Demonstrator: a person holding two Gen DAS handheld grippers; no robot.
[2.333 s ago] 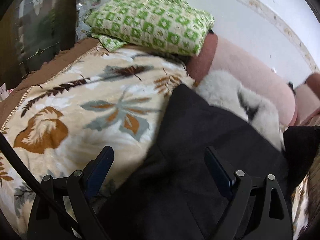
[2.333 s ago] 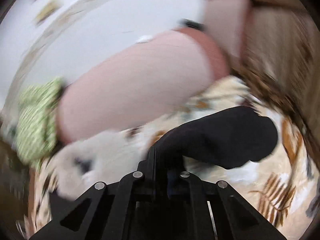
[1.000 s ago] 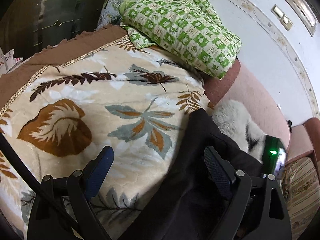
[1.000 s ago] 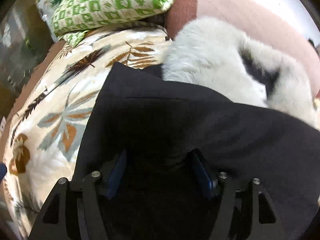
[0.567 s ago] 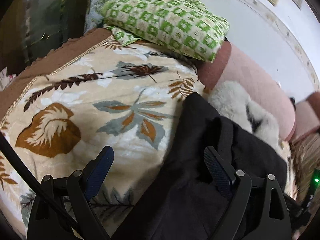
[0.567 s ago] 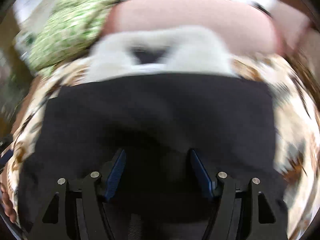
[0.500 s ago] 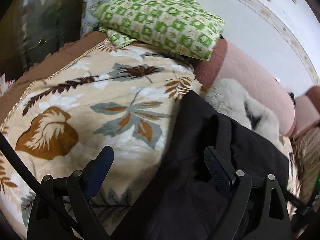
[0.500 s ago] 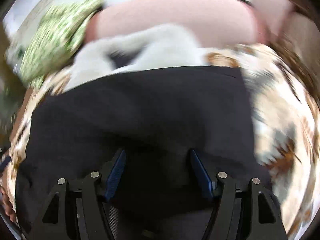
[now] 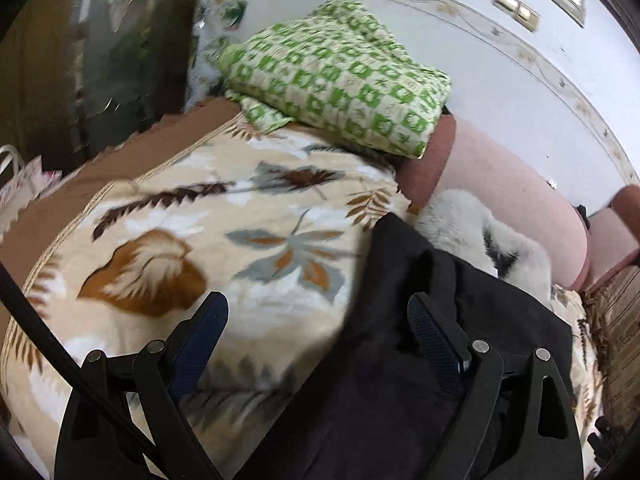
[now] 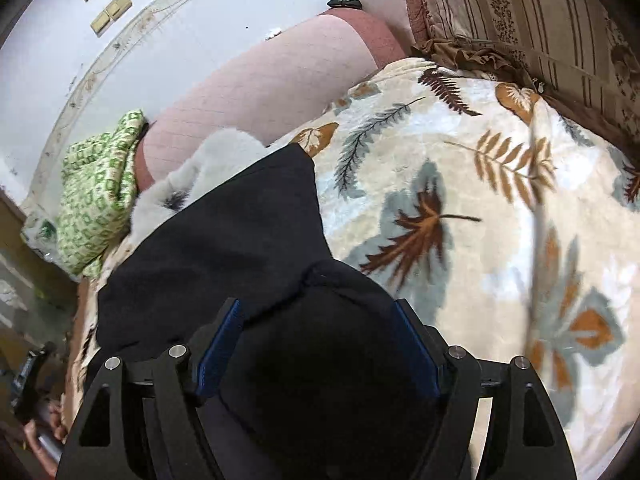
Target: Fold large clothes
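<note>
A large black garment (image 9: 404,344) lies folded on a cream leaf-print blanket (image 9: 208,232); it also shows in the right wrist view (image 10: 232,240). My left gripper (image 9: 316,316) is open, its right finger over the garment's left edge and its left finger over the blanket. My right gripper (image 10: 316,320) is open, with a rounded bunch of the black cloth (image 10: 332,344) lying between its blue pads. The garment's near part is hidden under both grippers.
A green checked pillow (image 9: 340,76) lies at the head of the bed. A white and black furry item (image 9: 480,240) lies against a pink bolster (image 9: 512,204) behind the garment. A striped cushion (image 10: 540,28) stands at the right. A dark cabinet (image 9: 80,60) stands at the left.
My right gripper let go of the cloth earlier and has swung right, now facing the garment's right edge and open blanket. My left gripper stays open and has shifted slightly.
</note>
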